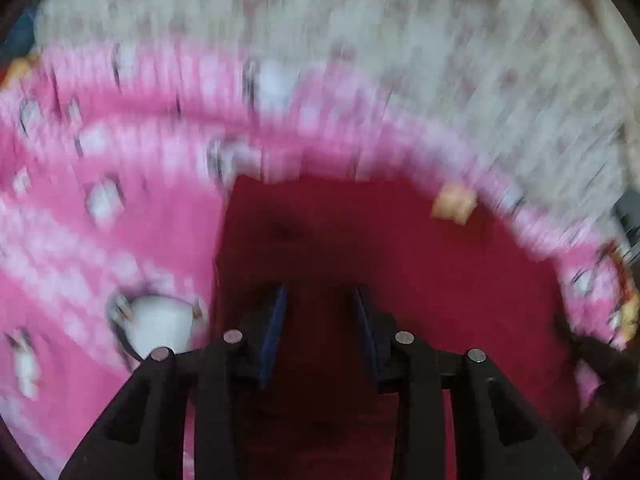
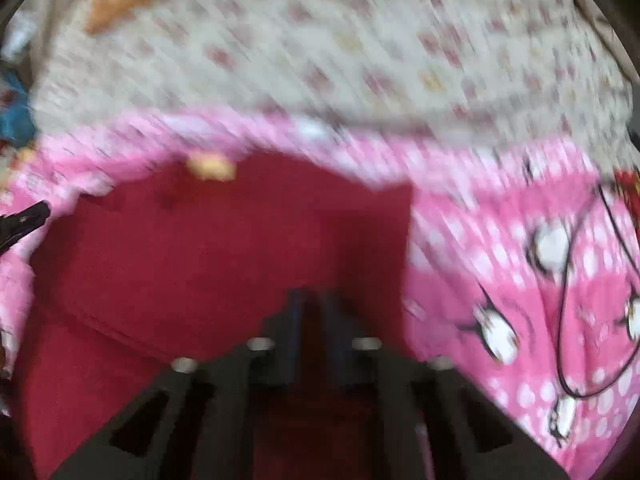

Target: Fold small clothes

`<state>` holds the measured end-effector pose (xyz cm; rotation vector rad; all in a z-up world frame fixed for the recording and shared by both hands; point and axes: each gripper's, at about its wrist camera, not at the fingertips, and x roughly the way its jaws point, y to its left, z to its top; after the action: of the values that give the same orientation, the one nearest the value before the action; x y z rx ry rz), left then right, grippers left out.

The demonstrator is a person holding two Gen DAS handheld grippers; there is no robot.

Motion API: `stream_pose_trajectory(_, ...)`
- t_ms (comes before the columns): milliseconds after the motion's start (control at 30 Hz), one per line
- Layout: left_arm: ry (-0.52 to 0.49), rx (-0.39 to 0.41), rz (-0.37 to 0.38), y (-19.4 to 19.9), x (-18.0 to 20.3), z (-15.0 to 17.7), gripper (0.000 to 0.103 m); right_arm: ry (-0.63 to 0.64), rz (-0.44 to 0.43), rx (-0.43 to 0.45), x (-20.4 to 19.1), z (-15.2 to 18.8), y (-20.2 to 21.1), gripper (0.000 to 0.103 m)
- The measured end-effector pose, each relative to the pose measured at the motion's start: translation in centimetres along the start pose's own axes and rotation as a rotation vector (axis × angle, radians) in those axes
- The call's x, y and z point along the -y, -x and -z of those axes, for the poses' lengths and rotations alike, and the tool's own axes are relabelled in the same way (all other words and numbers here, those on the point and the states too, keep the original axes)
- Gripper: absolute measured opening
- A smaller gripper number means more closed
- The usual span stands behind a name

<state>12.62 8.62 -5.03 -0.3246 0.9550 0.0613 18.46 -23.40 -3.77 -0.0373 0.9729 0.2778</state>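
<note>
- The dark red garment (image 1: 340, 232) lies flat on a pink sheet (image 1: 80, 240); it's a soft, plain cloth with a small yellow patch (image 1: 454, 203) near its far edge.
- Its straight side edge meets the pink on the left wrist view's left.
- The left gripper (image 1: 320, 320) hovers over the red, jaws parted, nothing between them.
- The right gripper (image 2: 316, 316) is blurred, jaws drawn close together over the red; whether they pinch cloth, I cannot tell.
- The pink sheet has white dots and cartoon figures.
- Beyond it lies a pale flowered cloth (image 2: 360, 48).
</note>
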Motion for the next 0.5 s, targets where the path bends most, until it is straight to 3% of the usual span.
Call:
stream_pose_trajectory(67,-0.019,0.011,-0.026,0.3,0.4,-0.2,0.023,-0.088,-0.046,-0.004,1.9,0.3,0.1,0.0)
stream_pose_trajectory(200,0.056,0.034,-0.02,1.6,-0.4,-0.4,0.023,-0.097,-0.018,-0.017,1.4,0.1,0.3,0.0)
stream_pose_trajectory(300,0.095,0.101,-0.057,2.8,-1.0,-1.2,0.023,-0.088,0.001,0.108,0.3,-1.9,2.2,0.0)
stream_pose_trajectory(333,0.082,0.101,-0.069,2.6,-0.9,-1.3,0.023,-0.083,0.013,0.149,0.2,-2.7,2.6,0.005)
stream_pose_trajectory(400,0.061,0.029,-0.094,0.6,-0.6,-1.3,0.026,-0.087,0.034,0.17,0.5,-4.1,2.0,0.01)
stream_pose_trajectory(467,0.028,0.03,-0.109,0.0,-0.3,-1.1,0.029,-0.09,0.056,0.087,1.5,-5.0,-1.3,0.016)
stream_pose_trajectory(500,0.023,0.03,-0.11,0.1,-0.1,-1.1,0.035,-0.102,0.051,-0.016,2.2,-4.7,-3.9,0.016)
